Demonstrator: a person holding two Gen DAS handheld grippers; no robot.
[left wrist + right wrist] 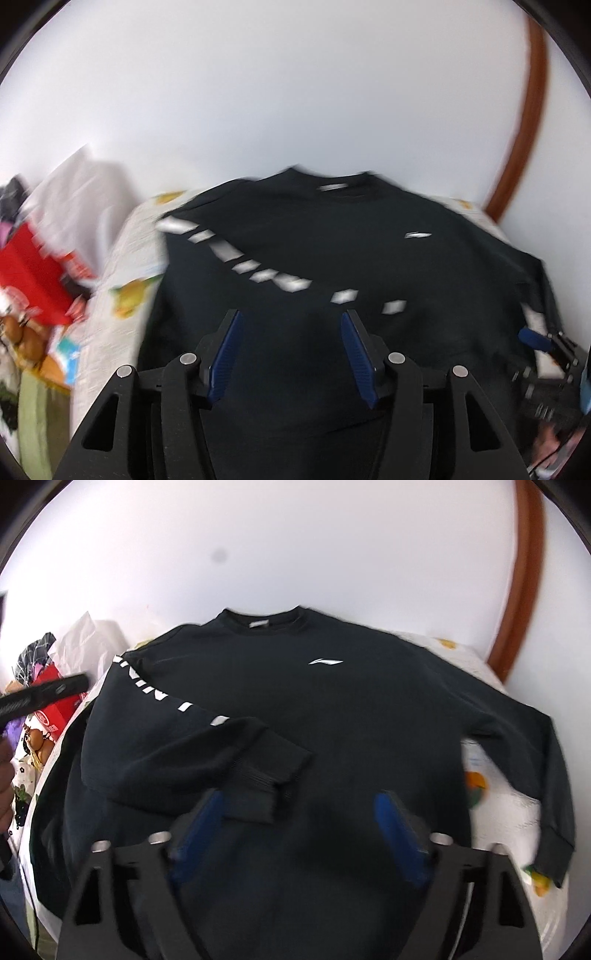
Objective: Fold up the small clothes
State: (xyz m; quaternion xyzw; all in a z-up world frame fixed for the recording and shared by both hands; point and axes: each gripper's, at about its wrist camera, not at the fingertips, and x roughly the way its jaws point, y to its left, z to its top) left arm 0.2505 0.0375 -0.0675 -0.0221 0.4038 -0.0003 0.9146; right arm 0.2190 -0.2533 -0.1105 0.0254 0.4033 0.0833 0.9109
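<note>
- Black sweatshirt point(332, 709): spread front-up across the tabletop point(517, 812), collar toward the far edge by the wall, hem toward the near edge.
- Lettered sleeve point(207, 738): already folded inward over the chest, cuff point(269, 782) resting near the middle of the body. Counted as done.
- Other sleeve point(532, 768): stretched out toward the right edge, cuff lying close to the near right corner. Not yet folded.
- Body: lying at full length, no crosswise fold visible. Judged as remaining: second sleeve inward, then hem up toward collar.
- Left tongs point(291, 317): partly open, nothing between the blue pads, hovering over the lower body of the garment; picture blurred, so contact with the cloth cannot be told.
- Right tongs point(299, 797): open fairly wide, holding nothing, just above the cloth near the folded cuff.
- Overall progress: judged at an early stage, roughly one fold of three complete.
- Clutter beyond the left edge: red box point(51, 705) and white bag point(81, 642), clear of the garment.
</note>
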